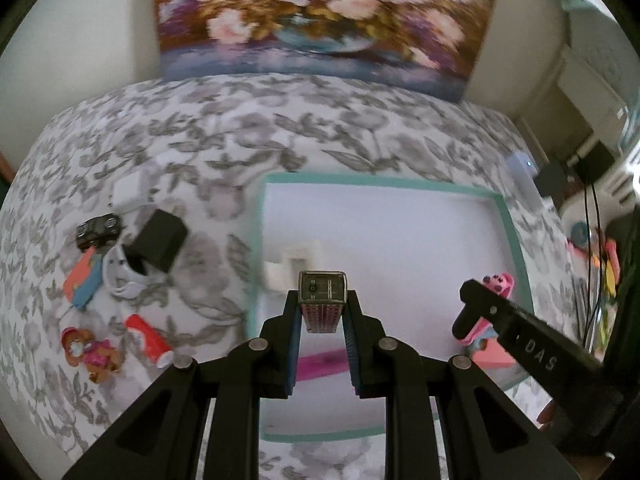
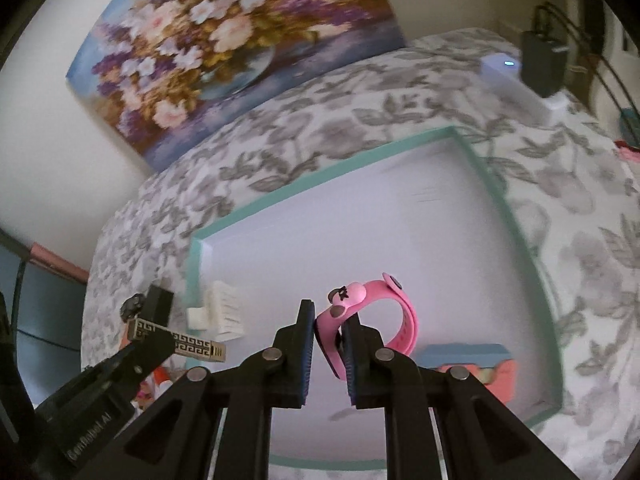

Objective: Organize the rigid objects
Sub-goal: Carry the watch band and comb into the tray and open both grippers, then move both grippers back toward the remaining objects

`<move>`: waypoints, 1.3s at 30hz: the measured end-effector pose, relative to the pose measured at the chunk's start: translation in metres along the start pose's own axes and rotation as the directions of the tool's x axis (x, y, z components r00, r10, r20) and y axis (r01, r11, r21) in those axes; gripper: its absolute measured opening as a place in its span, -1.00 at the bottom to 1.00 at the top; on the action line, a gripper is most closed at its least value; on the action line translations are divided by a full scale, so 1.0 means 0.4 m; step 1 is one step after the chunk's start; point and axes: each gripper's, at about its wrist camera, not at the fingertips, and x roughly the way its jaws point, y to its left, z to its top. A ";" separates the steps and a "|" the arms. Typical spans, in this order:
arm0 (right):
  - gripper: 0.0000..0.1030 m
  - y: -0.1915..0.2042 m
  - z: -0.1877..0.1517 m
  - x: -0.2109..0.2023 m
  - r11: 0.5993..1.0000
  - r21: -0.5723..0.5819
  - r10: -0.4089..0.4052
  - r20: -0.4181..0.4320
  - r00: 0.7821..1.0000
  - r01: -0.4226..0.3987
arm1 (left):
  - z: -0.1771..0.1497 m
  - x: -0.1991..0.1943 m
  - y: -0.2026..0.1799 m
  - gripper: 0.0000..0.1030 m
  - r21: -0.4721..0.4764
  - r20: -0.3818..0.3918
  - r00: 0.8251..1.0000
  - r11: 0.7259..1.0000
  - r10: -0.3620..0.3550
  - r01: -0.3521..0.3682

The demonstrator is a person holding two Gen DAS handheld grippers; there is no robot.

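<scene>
Two hand-held grippers hang above a shallow white tray with a teal rim [image 1: 516, 240] that sits on a grey floral tablecloth [image 1: 224, 140]. The left gripper [image 1: 322, 312] is closed on a small rectangular metal lighter [image 1: 322, 300] patterned with a Greek-key border, pinched between its blue pads and held out over the near left part of the tray. The right gripper [image 2: 328, 344] is clamped on one end of a pink child's wristband [image 2: 376, 312], whose loop sticks out free to the right, above the tray's middle. Already in the tray are a white comb-like piece [image 2: 224, 316], a pink and blue block [image 2: 476, 364] and a magenta stick [image 1: 320, 364]. Waiting on the cloth to the left are a black box [image 1: 158, 240], a toy car [image 1: 99, 229], a red tube [image 1: 148, 340] and a bear figure [image 1: 90, 354]. The risks look modest: the lighter is gripped only along its narrow sides and could slip or bounce out if released from this height, the unsupported wristband could twist free, and the two grippers are near enough to knock each other.
</scene>
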 end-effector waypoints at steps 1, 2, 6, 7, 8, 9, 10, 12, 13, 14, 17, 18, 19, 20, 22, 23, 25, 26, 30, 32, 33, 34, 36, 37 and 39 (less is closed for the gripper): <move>-0.71 -0.007 0.000 -0.003 1.000 0.002 -0.008 0.002 1.000 0.008 | -0.002 0.006 -0.011 -0.59 0.012 -0.007 1.000 1.000 -0.003 0.003; -0.71 -0.011 0.001 -0.004 1.000 0.003 -0.013 0.003 1.000 0.013 | -0.005 0.011 -0.019 -0.59 0.020 -0.014 1.000 1.000 -0.007 0.008; -0.65 -0.015 0.000 0.000 1.000 0.006 -0.023 -0.003 1.000 0.023 | -0.012 0.026 -0.036 -0.50 0.042 -0.034 0.999 0.999 -0.013 0.014; -0.65 -0.014 0.000 0.002 1.000 0.004 -0.023 -0.006 1.000 0.023 | -0.011 0.028 -0.036 -0.35 0.041 -0.035 0.999 0.999 -0.011 0.013; -0.65 -0.011 -0.001 0.003 1.000 -0.001 -0.027 -0.008 1.000 0.027 | -0.011 0.029 -0.033 -0.09 0.037 -0.036 0.999 0.999 -0.011 0.012; -0.65 -0.010 -0.001 0.003 1.000 -0.006 -0.031 -0.007 0.999 0.031 | -0.010 0.028 -0.028 0.01 0.030 -0.037 0.999 0.999 -0.015 0.016; -0.65 -0.008 -0.001 0.003 0.999 -0.010 -0.038 -0.006 0.999 0.038 | -0.009 0.026 -0.023 0.07 0.023 -0.037 0.999 1.000 -0.019 0.020; -0.55 -0.008 -0.001 0.002 0.999 -0.010 -0.050 -0.003 0.999 0.050 | -0.007 0.023 -0.013 0.07 0.012 -0.033 0.999 1.000 -0.018 0.018; -0.47 -0.009 -0.001 0.002 0.998 -0.009 -0.054 -0.001 0.999 0.054 | -0.005 0.020 -0.005 0.08 0.004 -0.030 0.999 1.000 -0.015 0.015; -0.27 -0.009 -0.001 0.002 0.998 -0.009 -0.058 0.000 0.998 0.058 | -0.002 0.019 0.003 0.11 -0.006 -0.028 1.000 1.000 -0.014 0.014; -0.09 -0.008 0.001 0.001 0.998 -0.012 -0.067 0.005 0.998 0.067 | 0.003 0.016 0.039 0.21 -0.050 -0.027 0.999 0.999 -0.022 0.020; -0.06 -0.007 0.001 0.000 0.997 -0.014 -0.070 0.006 0.998 0.070 | 0.005 0.015 0.057 0.25 -0.071 -0.026 0.999 0.997 -0.019 0.017; -0.04 -0.005 0.001 0.000 0.997 -0.017 -0.073 0.007 0.997 0.073 | 0.006 0.014 0.069 0.30 -0.083 -0.025 1.000 0.996 -0.015 0.013; 0.06 -0.006 0.002 0.001 0.997 -0.018 -0.073 0.006 0.997 0.073 | 0.008 0.012 0.087 0.34 -0.101 -0.022 1.000 0.995 -0.010 0.008; 0.11 -0.002 0.002 0.002 0.997 -0.025 -0.079 0.007 0.997 0.079 | 0.010 0.009 0.113 0.40 -0.131 -0.019 1.000 0.991 -0.009 0.006; 0.15 0.001 0.002 0.004 0.996 -0.030 -0.083 0.005 0.997 0.083 | 0.012 0.008 0.132 0.46 -0.153 -0.017 1.000 0.988 -0.013 0.011; 0.29 0.007 0.000 0.007 0.994 -0.041 -0.097 0.007 0.995 0.097 | 0.013 0.006 0.161 0.56 -0.185 -0.014 1.000 0.983 -0.015 0.012; 0.33 0.011 -0.001 0.009 0.994 -0.046 -0.101 0.007 0.995 0.101 | 0.013 0.006 0.170 0.57 -0.195 -0.014 1.000 0.981 -0.012 0.010; 0.43 0.026 -0.004 0.018 0.991 -0.068 -0.113 0.003 0.994 0.113 | 0.009 0.007 0.217 0.57 -0.238 -0.016 1.000 0.971 0.000 -0.004; 0.46 0.033 -0.006 0.021 0.990 -0.079 -0.120 0.003 0.993 0.120 | 0.010 0.007 0.239 0.57 -0.253 -0.016 1.000 0.967 0.010 -0.014; 0.49 0.039 -0.007 0.023 0.989 -0.084 -0.123 0.003 0.992 0.123 | 0.010 0.005 0.256 0.58 -0.264 -0.014 1.000 0.964 0.027 -0.030; 0.51 0.044 -0.008 0.024 0.988 -0.090 -0.124 0.004 0.992 0.124 | 0.009 0.003 0.272 0.61 -0.275 -0.013 0.999 0.960 0.047 -0.049; 0.71 0.060 -0.010 0.027 0.986 -0.104 -0.132 0.011 0.991 0.133 | 0.007 -0.003 0.310 0.79 -0.301 -0.016 0.995 0.949 0.095 -0.095; 0.76 0.071 -0.012 0.029 0.984 -0.113 -0.136 0.016 0.991 0.136 | 0.005 -0.008 0.333 0.81 -0.318 -0.017 0.992 0.940 0.123 -0.122; 0.98 0.090 -0.017 0.037 0.983 -0.123 -0.132 0.025 0.991 0.134 | 0.003 -0.013 0.372 0.81 -0.347 -0.025 0.985 0.923 0.169 -0.167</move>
